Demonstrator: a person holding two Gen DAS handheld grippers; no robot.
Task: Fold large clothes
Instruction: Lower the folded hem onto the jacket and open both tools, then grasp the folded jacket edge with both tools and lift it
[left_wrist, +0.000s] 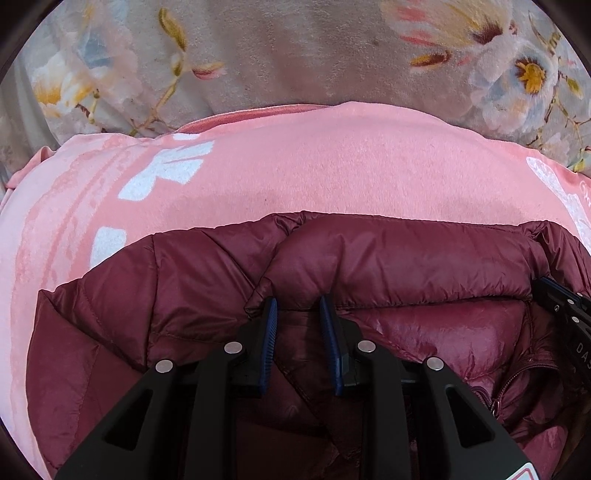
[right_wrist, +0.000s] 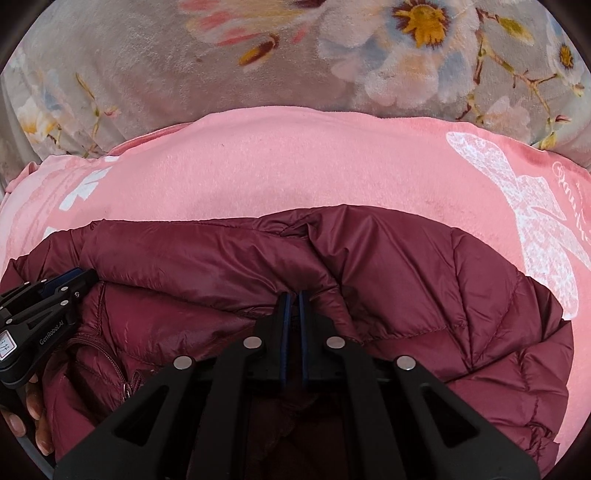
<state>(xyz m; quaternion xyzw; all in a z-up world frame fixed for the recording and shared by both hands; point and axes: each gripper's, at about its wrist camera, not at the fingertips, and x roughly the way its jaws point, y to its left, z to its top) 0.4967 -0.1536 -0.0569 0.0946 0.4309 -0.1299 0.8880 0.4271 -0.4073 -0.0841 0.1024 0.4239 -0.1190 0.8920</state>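
Observation:
A maroon puffer jacket (left_wrist: 388, 254) lies on a pink blanket (left_wrist: 295, 162), collar edge toward the far side; it also shows in the right wrist view (right_wrist: 406, 266). My left gripper (left_wrist: 297, 301) is open, its fingers a hand's width apart, tips at the jacket's collar fold. My right gripper (right_wrist: 291, 295) is shut on the jacket's fabric near the collar, with only a thin gap between the pads. The right gripper shows at the right edge of the left wrist view (left_wrist: 565, 306); the left gripper shows at the left of the right wrist view (right_wrist: 48, 291).
The pink blanket (right_wrist: 295, 158) has white printed patterns and lies over a grey floral plush cover (right_wrist: 147, 62). A zipper (right_wrist: 125, 384) runs down the jacket's open front. A hand holds the left gripper at the lower left (right_wrist: 33, 410).

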